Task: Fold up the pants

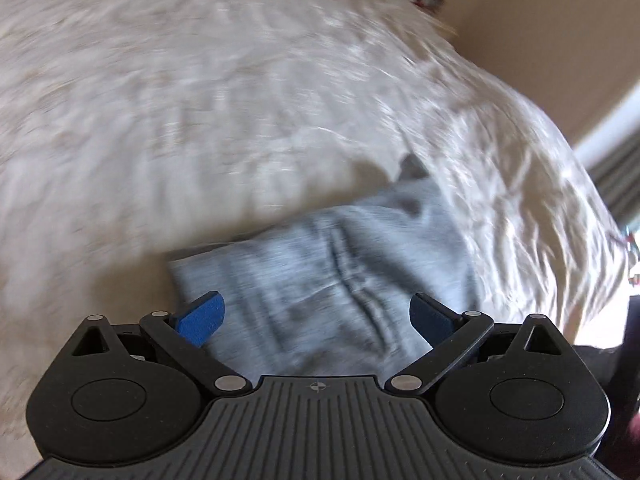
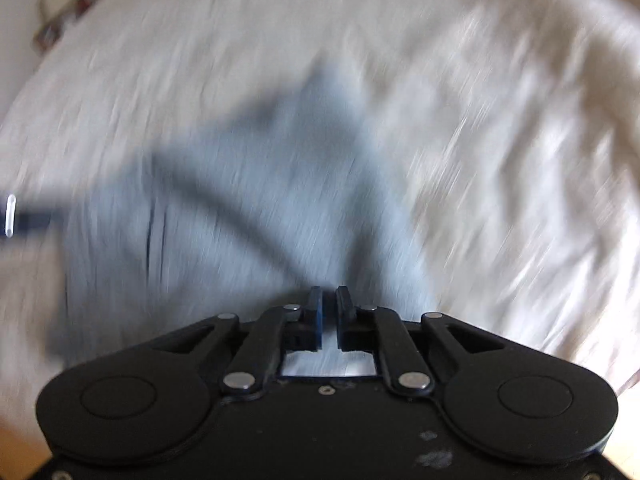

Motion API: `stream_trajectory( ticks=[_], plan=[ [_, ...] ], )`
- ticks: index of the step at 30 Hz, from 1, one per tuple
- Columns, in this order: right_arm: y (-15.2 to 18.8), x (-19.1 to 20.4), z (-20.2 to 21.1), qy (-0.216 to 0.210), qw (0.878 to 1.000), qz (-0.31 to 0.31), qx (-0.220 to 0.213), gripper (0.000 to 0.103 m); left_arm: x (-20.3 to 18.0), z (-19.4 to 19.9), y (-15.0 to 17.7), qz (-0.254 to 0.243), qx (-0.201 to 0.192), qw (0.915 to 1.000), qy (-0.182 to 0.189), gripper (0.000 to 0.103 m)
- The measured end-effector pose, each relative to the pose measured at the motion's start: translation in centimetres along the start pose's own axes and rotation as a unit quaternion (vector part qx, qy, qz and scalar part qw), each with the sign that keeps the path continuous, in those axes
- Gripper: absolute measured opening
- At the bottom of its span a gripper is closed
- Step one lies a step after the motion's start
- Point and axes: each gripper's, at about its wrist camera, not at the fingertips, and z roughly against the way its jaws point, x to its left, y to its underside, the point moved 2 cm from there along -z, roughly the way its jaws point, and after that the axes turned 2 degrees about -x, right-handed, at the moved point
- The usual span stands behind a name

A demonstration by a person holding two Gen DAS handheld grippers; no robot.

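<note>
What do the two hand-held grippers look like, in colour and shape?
The left hand-held gripper is black plastic with two round housings, silver pivot pins, a ribbed grey top plate with a small crosshair mark, and blue finger pads. The right hand-held gripper has the same black body, with pale smudges on its plate.

- The left wrist camera is looking steeply down over its gripper at the pants on the bed, quite near.
- The right wrist camera is looking down even nearer; both views are sharing pants and bed.
</note>
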Motion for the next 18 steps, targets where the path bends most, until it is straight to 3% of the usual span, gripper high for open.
stream_trajectory(
  ticks=[3,6,9,14,18],
  plan=[
    [2.2,1.4,-0.5,-0.009,0.997,0.078,0.007,0.01,-2.1,-2.2,0.6,-0.037,0.025,0.999,0.002,0.101],
    [1.8,1.0,0.0,-0.032,0.998,0.055,0.005,0.011,-3.3,-4.3,2.3,-0.071,0.058,0.9958,-0.005,0.101],
    [1.4,0.2,0.6,-0.052,0.997,0.05,0.007,0.012,-3.6,-5.9,5.4,-0.132,0.097,0.9857,-0.041,0.102],
    [-0.8,-1.2,3.5,-0.08,0.994,0.066,-0.035,0.014,-2.1,-4.9,7.4,-0.097,0.108,0.9882,-0.049,0.102],
    [-4.5,-1.8,3.3,-0.103,0.99,0.072,-0.062,0.015,-2.4,-5.0,7.7,-0.095,0.108,0.9876,-0.062,0.102]
  ],
)
